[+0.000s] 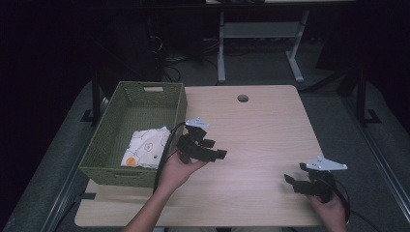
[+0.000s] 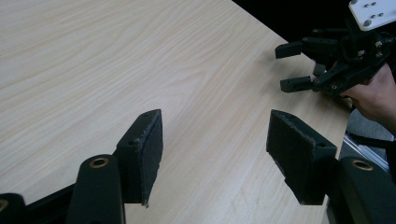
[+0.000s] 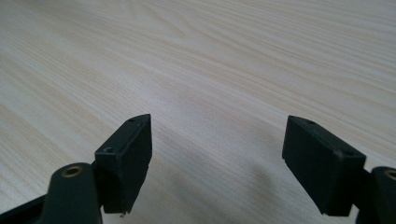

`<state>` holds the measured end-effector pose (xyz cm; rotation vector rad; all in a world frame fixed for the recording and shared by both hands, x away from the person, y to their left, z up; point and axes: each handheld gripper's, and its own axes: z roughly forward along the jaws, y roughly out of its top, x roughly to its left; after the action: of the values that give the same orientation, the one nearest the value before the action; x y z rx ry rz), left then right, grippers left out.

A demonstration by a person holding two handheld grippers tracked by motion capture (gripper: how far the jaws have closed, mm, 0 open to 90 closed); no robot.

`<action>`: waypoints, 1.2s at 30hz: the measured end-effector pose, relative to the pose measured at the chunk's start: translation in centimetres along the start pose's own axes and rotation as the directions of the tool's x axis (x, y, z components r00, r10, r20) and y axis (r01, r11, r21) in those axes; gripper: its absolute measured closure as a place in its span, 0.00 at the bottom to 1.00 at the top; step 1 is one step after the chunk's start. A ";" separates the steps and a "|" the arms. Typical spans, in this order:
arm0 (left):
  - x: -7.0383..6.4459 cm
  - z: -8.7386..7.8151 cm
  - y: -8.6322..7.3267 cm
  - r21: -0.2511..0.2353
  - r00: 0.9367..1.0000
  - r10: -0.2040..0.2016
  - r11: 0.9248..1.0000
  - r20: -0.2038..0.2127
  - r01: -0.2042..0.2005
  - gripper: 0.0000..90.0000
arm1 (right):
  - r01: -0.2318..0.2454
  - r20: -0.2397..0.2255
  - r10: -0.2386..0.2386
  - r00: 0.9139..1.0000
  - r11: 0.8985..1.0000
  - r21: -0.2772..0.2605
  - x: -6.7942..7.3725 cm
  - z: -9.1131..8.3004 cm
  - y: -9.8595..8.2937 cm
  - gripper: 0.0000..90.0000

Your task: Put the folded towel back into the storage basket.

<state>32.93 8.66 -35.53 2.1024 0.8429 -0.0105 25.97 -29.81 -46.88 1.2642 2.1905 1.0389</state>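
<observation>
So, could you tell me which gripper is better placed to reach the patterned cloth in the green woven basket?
Probably the left gripper: it sits open beside the basket holding the cloth.

left gripper [image 2: 215, 140] jaws spread wide over bare wood table [image 2: 116, 60]; right gripper [image 2: 299, 65] in hand [image 2: 373, 93] near far edge, jaws apart.

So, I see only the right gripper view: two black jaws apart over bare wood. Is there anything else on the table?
Observer: Yes, a green basket stands at the table's left side.
Operator: Is something in it?
Observer: A folded patterned cloth, lying at its near end.
Operator: And the left hand-held gripper, where is it?
Observer: The left hand-held gripper is beside the basket, jaws open, holding nothing.
</observation>
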 end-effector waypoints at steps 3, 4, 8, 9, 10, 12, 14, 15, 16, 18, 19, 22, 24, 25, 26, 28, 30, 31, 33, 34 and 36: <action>-0.1 0.3 -0.1 0.002 1.000 -0.002 1.000 0.003 0.002 0.41 | -0.001 0.000 0.001 1.000 1.000 0.000 0.0 0.0 0.0 0.26; -0.1 0.3 -0.1 0.002 1.000 -0.002 1.000 0.003 0.002 0.41 | -0.001 0.000 0.001 1.000 1.000 0.000 0.0 0.0 0.0 0.26; -0.1 0.8 -0.4 -0.002 1.000 -0.010 1.000 0.006 0.010 0.41 | 0.004 0.002 -0.004 1.000 1.000 -0.001 0.0 0.0 0.0 0.26; -0.1 0.8 -0.4 -0.002 1.000 -0.010 1.000 0.006 0.010 0.41 | 0.004 0.002 -0.004 1.000 1.000 -0.001 0.0 0.0 0.0 0.26; -0.2 1.1 -0.5 0.000 1.000 -0.015 1.000 0.009 0.015 0.41 | 0.004 0.001 -0.004 1.000 1.000 -0.001 0.0 0.0 0.0 0.26; -0.3 1.4 -0.6 0.004 1.000 -0.014 1.000 0.005 0.014 0.41 | 0.004 0.002 -0.004 1.000 1.000 -0.001 0.0 0.0 0.0 0.26; -0.4 1.7 -0.7 0.006 1.000 -0.015 1.000 0.007 0.015 0.40 | 0.004 0.002 -0.004 1.000 1.000 -0.001 0.0 0.0 0.0 0.26; -0.4 1.7 -0.7 0.006 1.000 -0.015 1.000 0.007 0.015 0.40 | 0.004 0.002 -0.004 1.000 1.000 -0.001 0.0 0.0 0.0 0.26; -0.5 1.9 -0.8 0.008 1.000 -0.016 1.000 0.010 0.016 0.40 | 0.004 0.002 -0.004 1.000 1.000 0.000 0.0 0.0 0.0 0.26; -0.5 2.2 -0.9 0.009 1.000 -0.017 1.000 0.011 0.017 0.40 | 0.005 0.002 -0.005 1.000 1.000 0.000 0.0 0.0 0.0 0.26; -0.5 2.2 -0.9 0.009 1.000 -0.017 1.000 0.011 0.017 0.40 | 0.005 0.002 -0.005 1.000 1.000 0.000 0.1 0.0 0.0 0.26; -0.7 2.8 -1.1 0.006 1.000 -0.026 1.000 0.016 0.026 0.40 | 0.004 0.001 -0.004 1.000 1.000 0.001 0.1 0.0 0.0 0.26; -0.9 3.2 -1.2 0.012 1.000 -0.021 1.000 0.020 0.021 0.40 | 0.005 0.001 -0.005 1.000 1.000 0.001 0.1 0.0 0.0 0.26; -0.9 3.4 -1.2 0.014 1.000 -0.020 1.000 0.023 0.020 0.40 | 0.006 0.002 -0.006 1.000 1.000 0.001 0.1 0.0 0.0 0.26; -1.0 3.6 -1.3 0.015 0.999 -0.021 1.000 0.026 0.020 0.40 | 0.005 0.002 -0.005 1.000 1.000 0.000 0.1 0.0 0.0 0.26; -1.2 4.0 -1.4 0.015 0.999 -0.021 1.000 0.031 0.020 0.40 | 0.005 0.002 -0.005 1.000 1.000 -0.001 0.1 -0.1 0.0 0.26; -1.3 4.4 -1.5 0.018 0.999 -0.024 1.000 0.038 0.023 0.40 | 0.003 0.003 -0.003 1.000 1.000 -0.003 0.1 -0.1 0.0 0.26; -1.3 4.4 -1.5 0.018 0.999 -0.024 1.000 0.038 0.023 0.40 | 0.003 0.003 -0.003 1.000 1.000 -0.003 0.1 -0.1 0.0 0.26; -1.4 4.8 -1.5 0.018 0.999 -0.029 0.999 0.040 0.028 0.40 | -0.001 0.001 0.001 1.000 1.000 -0.003 0.1 -0.2 0.0 0.26; -1.5 4.9 -1.6 0.020 0.999 -0.027 0.999 0.044 0.026 0.40 | -0.001 0.002 0.001 1.000 1.000 -0.004 0.1 -0.2 0.0 0.26; -1.7 5.3 -1.7 0.016 0.999 -0.029 0.999 0.044 0.029 0.40 | 0.000 0.001 0.000 1.000 1.000 -0.005 0.0 -0.1 0.0 0.26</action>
<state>32.17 4.59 -39.60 2.0964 0.8491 -0.0789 25.86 -29.84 -46.79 1.2623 2.1860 1.0424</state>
